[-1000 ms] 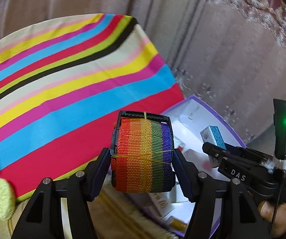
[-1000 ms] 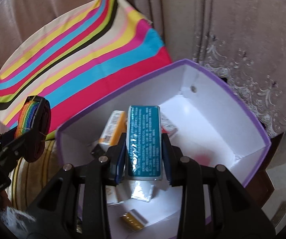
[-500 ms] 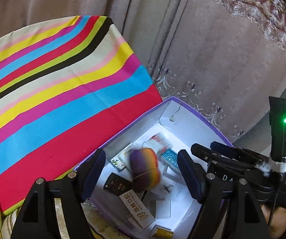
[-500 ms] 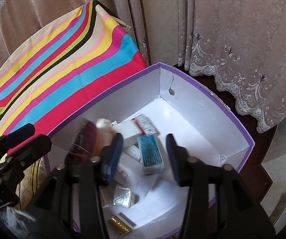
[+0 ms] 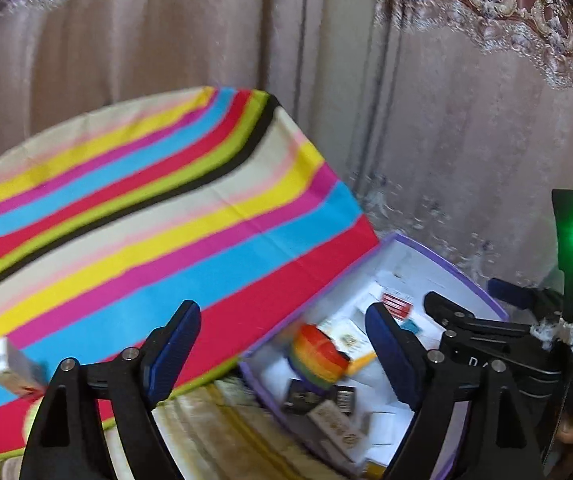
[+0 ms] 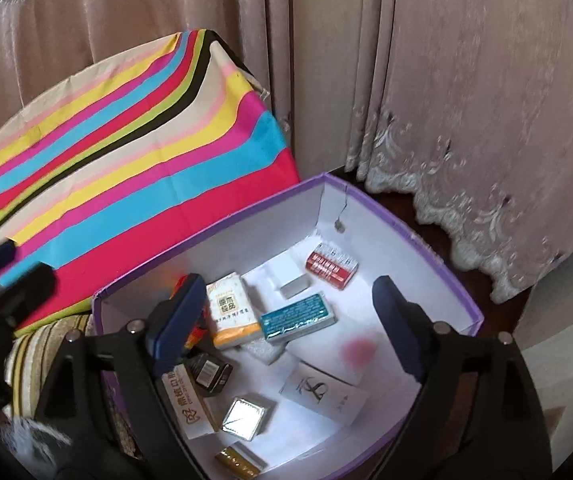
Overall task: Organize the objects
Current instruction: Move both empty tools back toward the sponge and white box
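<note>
A purple-rimmed white box (image 6: 426,240) stands beside the striped cloth and holds several small packets. The rainbow strap roll (image 5: 318,356) lies inside it near the left wall; in the right wrist view only an orange edge shows behind my finger. The teal box (image 6: 298,316) lies flat on the box floor next to a white and orange carton (image 6: 232,312). My left gripper (image 5: 282,344) hovers above the box (image 5: 466,276), jaws opening, nothing between them. My right gripper (image 6: 286,320) also hangs over the box, jaws opening and empty.
A striped cloth (image 5: 146,240) covers the surface left of the box, with a small carton (image 5: 10,364) on its near edge. Curtains (image 6: 446,80) hang close behind. A red packet (image 6: 330,266), a silver square (image 6: 244,416) and white cards lie in the box.
Both grippers let go: the rainbow roll dropped from the left one and the teal box from the right one into the purple box. Both grippers then rose, jaws spreading.
</note>
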Demonstrator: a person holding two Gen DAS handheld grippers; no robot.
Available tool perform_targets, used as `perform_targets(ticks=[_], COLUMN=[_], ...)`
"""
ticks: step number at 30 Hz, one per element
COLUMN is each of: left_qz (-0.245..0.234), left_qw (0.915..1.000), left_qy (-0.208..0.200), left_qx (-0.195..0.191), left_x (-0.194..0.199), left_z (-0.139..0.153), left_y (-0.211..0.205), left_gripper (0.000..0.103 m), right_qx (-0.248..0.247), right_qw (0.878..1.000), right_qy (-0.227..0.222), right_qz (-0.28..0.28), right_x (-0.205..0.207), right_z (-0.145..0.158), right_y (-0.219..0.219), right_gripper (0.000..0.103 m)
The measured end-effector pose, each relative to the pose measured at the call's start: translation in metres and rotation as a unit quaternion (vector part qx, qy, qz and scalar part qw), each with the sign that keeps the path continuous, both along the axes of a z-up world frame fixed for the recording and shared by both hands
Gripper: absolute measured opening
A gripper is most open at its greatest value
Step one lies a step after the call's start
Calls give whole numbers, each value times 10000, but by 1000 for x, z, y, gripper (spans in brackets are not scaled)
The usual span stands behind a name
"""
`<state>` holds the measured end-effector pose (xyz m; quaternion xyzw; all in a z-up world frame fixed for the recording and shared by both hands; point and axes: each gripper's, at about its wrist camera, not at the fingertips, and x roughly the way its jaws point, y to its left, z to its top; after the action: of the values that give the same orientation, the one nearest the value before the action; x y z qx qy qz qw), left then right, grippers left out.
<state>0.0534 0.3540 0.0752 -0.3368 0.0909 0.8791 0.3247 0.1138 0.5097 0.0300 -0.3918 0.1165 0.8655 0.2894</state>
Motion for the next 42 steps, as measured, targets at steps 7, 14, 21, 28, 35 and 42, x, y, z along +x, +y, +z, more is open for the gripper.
perform_targets(ticks=[7,14,21,28,35,42], left_qz=[369,675,1540,2026,2304,2009], left_qw=[9966,9966,9819,9684,9573,9558], left_qy=[731,-105,-854,-1252,-1741,-2090], left_qx=[18,469,698,743,119,-483], left_x=[7,-9,-22,-27,-46,-66], left_z=[14,3,-15,-27,-50,-72], left_y=[-46,-105,-170,-212,-224,-206], left_gripper=[91,91,91,91,91,91], right_qx=[457,462,-265,-420,-632,-799], right_qw=[9984,9954,9865,9799,9728,9672], right_qy=[226,241,310,190,189,152], right_qz=[257,802,1586,1939,2220,2407], right_x=[-8,-22,-30,-37,-46,-54], right_z=[19,24,13,4,1,-4], right_y=[-32,-67,-97,-122,-134,-144], right_gripper=[94,95,95,95,95,95])
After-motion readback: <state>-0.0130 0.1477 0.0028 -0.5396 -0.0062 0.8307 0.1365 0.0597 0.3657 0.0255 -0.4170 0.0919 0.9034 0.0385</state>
